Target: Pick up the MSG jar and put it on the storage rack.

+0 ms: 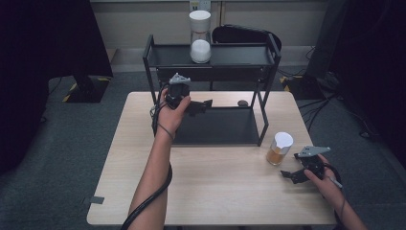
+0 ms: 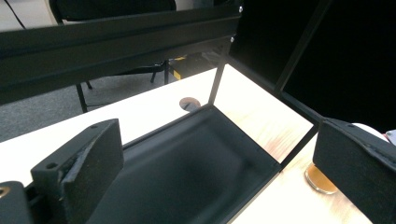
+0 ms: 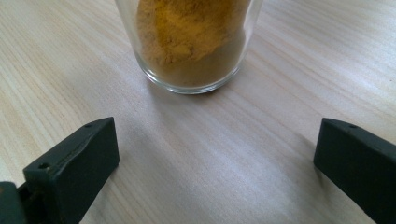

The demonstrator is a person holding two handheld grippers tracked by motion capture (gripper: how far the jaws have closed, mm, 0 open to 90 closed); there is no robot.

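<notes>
Jar [image 1: 280, 148] of yellow powder stands upright on the table [image 1: 206, 191], near its right side, just past the front corner of the black rack [image 1: 210, 62]. The right gripper [image 1: 293, 175] sits low beside it, jaws wide apart, with the jar straight ahead and a bit of bare wood between them. In the right gripper view the jar [image 3: 189, 44] lines up near the middle of the gap. The left gripper [image 1: 203, 103] is much farther off, over the rack's bottom tray, and looks open and empty too, I think.

Bare table [image 1: 215, 182] between hands, rack [image 1: 210, 86] blocking behind, jar [image 1: 279, 148] beside right gripper [image 1: 293, 175]
</notes>
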